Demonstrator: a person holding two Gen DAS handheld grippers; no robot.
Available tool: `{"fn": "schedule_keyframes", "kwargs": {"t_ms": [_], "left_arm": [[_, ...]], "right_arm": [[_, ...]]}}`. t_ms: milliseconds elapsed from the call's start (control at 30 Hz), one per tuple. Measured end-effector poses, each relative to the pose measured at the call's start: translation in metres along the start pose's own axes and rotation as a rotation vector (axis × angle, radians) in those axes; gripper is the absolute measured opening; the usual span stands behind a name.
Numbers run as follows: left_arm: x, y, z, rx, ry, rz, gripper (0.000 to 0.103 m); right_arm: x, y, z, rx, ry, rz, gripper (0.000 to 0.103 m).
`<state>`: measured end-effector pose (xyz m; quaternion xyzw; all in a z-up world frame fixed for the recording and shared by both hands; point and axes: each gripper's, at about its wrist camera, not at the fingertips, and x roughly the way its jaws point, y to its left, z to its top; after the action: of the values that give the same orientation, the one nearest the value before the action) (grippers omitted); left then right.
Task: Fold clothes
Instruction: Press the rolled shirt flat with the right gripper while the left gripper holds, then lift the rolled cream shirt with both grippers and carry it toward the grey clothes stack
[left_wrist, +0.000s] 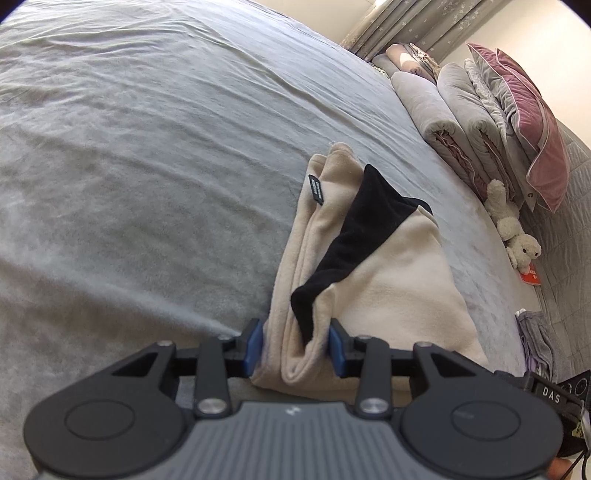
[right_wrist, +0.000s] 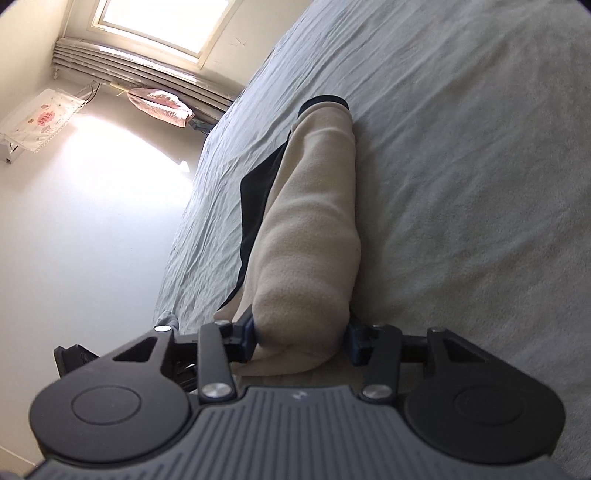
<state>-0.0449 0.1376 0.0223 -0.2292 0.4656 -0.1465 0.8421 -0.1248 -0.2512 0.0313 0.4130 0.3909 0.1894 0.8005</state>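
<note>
The cream and black garment (left_wrist: 369, 266) lies folded on the grey bed (left_wrist: 129, 166). The left gripper (left_wrist: 295, 345) and right gripper (right_wrist: 301, 338) each clamp its near edge; bare bedding spreads beyond.

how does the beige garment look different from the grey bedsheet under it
The beige garment is cream fleece with black panels; the grey bedsheet is a single plain grey. The garment is bunched into thick folds and is small; the sheet lies spread flat, only lightly creased, and fills most of the view. Each end of the garment sits between gripper jaws; nothing grips the sheet. Both are soft cloth.
</note>
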Motion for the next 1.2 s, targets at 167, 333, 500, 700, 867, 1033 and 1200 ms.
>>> {"fn": "schedule_keyframes", "kwargs": {"t_ms": [167, 333, 500, 700, 867, 1033, 1200], "left_arm": [[-0.002, 0.006, -0.001, -0.056, 0.023, -0.022, 0.048], [0.001, -0.002, -0.005, -0.045, 0.018, -0.016, 0.055], [0.003, -0.003, -0.007, -0.096, 0.003, -0.019, 0.055], [0.004, -0.015, -0.010, -0.033, -0.018, 0.019, 0.040], [-0.002, -0.030, -0.010, -0.001, -0.055, 0.053, 0.019], [-0.005, -0.054, -0.015, 0.042, -0.094, 0.011, 0.016], [-0.003, -0.078, -0.017, 0.065, -0.126, -0.049, 0.016]], "right_arm": [[-0.003, 0.015, -0.005, -0.125, -0.012, -0.053, 0.048], [0.006, 0.024, -0.013, -0.227, -0.016, -0.110, 0.048], [0.016, 0.036, -0.021, -0.351, -0.029, -0.172, 0.048], [0.020, 0.049, -0.023, -0.472, -0.054, -0.227, 0.047], [0.022, 0.073, -0.041, -0.713, -0.127, -0.325, 0.047], [0.009, 0.077, -0.035, -0.812, -0.218, -0.380, 0.046], [-0.010, 0.077, -0.020, -0.857, -0.302, -0.416, 0.045]]}}
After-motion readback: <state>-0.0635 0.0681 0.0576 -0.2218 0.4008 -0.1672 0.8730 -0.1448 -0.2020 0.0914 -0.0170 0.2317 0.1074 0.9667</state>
